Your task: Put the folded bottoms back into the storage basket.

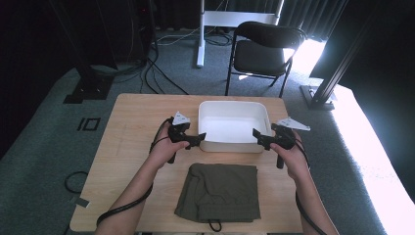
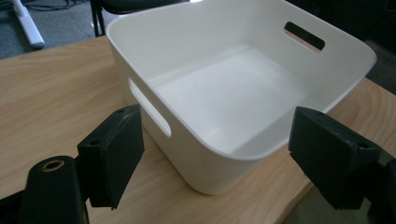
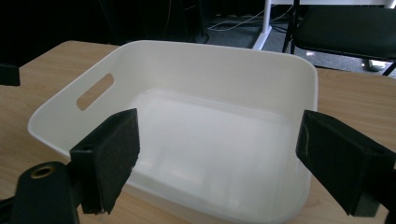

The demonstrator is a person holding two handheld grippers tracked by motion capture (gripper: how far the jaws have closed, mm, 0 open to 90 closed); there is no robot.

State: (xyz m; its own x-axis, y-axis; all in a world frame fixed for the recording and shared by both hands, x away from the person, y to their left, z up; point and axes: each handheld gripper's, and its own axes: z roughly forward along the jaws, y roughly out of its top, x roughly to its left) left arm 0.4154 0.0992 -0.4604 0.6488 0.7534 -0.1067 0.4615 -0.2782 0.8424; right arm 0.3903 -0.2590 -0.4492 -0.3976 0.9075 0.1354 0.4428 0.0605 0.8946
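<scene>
A white rectangular plastic tub [image 1: 233,126] with rounded corners and a slot handle cut into each short wall is set on the far half of the light wooden bench [image 1: 132,122], near the far edge and a little toward the right side. Nothing is seen inside it; its bare white floor is shown in both gripper views. The left tongs [image 1: 195,138] are held just beside the tub's left near corner, with their jaws spread wide and nothing gripped; in the left gripper view [image 2: 210,158] that near corner of the tub is framed between the two black pads [image 2: 116,154], which stand clear of its walls. The right tongs [image 1: 260,137] are held just beside the tub's right near corner, likewise released, and in the right gripper view [image 3: 215,163] the tub's near rim is seen between the parted pads [image 3: 109,156] without being touched. Each tool is carried in one of the person's hands, with a grey three-cornered plate on top and a black cable trailing back along the forearm.

Near the bench's front edge, about midway between the two forearms, a folded olive-green cloth garment [image 1: 219,190] is laid flat, apart from the tub, with a dark drawstring loop hanging at its near end. Beyond the far edge of the bench a black folding chair [image 1: 263,49] is stood on the grey carpeted floor, and a white stand leg [image 1: 200,34] is seen to its left, with loose cables on the carpet
</scene>
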